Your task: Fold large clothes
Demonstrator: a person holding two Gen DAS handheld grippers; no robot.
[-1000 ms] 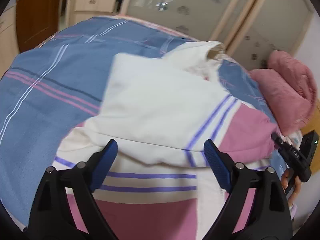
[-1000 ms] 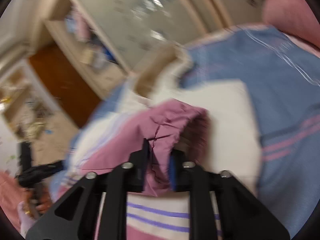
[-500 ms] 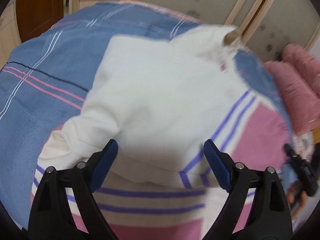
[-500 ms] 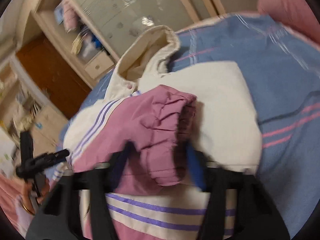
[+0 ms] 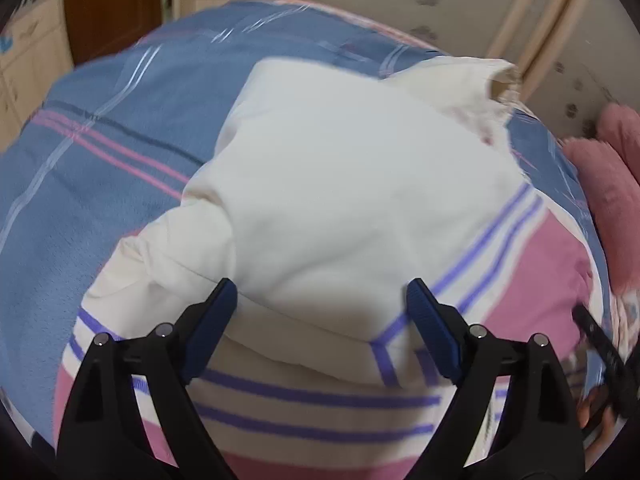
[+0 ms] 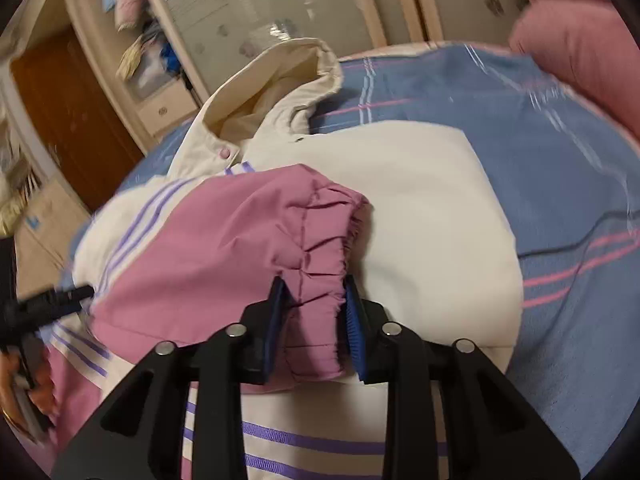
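We are folding a big jacket (image 5: 344,184) that lies on the blue striped bed cover (image 5: 100,184), and right now we are laying its sleeves across the body. On the left, our left gripper (image 5: 322,320) hangs over the cream part with its jaws wide apart — nothing is in it. On the right, our right gripper (image 6: 314,322) has the pink cuff (image 6: 320,248) of a sleeve between its jaws; they have just been closing a bit, and the pads look pressed on the cuff. A second ago that cuff was bunched up and higher in the air; now it rests on the cream body. Next, we think, we need to let the cuff go, smooth it flat, then grab the bottom edge to fold the jacket in half.
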